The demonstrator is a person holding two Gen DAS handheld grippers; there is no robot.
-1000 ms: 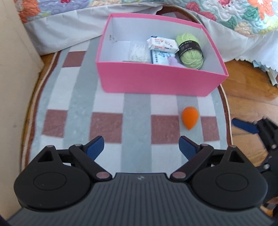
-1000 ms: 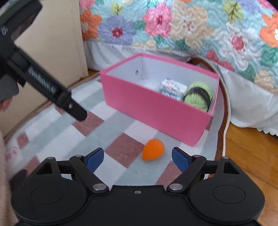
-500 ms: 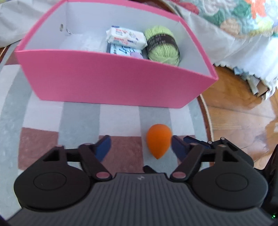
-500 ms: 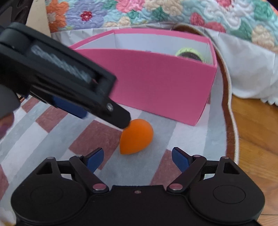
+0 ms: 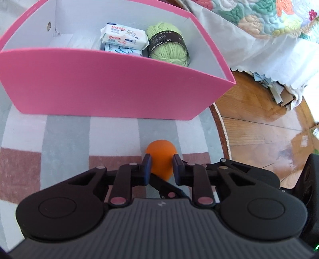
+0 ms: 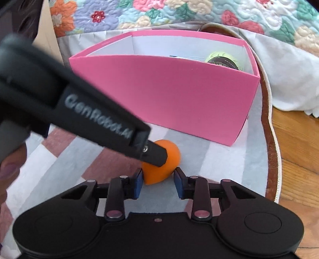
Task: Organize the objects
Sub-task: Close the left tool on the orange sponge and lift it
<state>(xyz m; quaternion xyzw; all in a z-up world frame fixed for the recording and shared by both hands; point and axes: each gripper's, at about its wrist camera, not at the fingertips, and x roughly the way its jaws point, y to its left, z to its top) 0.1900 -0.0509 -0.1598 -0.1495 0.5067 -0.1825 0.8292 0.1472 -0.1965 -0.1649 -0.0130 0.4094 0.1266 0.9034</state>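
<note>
An orange egg-shaped sponge (image 5: 161, 157) lies on the checked rug in front of the pink box (image 5: 111, 85). My left gripper (image 5: 161, 166) is shut on the sponge, its blue pads pressing both sides. In the right wrist view the sponge (image 6: 171, 159) sits between the pads of my right gripper (image 6: 158, 182), which has closed around its near end; whether both pads touch it is unclear. The left gripper's finger (image 6: 153, 153) crosses in front of the sponge there. The box (image 6: 165, 99) holds a green yarn ball (image 5: 169, 47) and tissue packs (image 5: 123, 37).
The rug (image 5: 59, 135) ends at a brown border (image 5: 221, 127) with wooden floor (image 5: 259, 129) to the right. A bed with a floral quilt (image 6: 179, 14) and white skirt (image 6: 283, 75) stands behind the box. A beige panel (image 6: 46, 37) is at the far left.
Both grippers moved forward and down to the sponge. The left gripper went from open to shut on it, and the right gripper's jaws narrowed around its near end.
</note>
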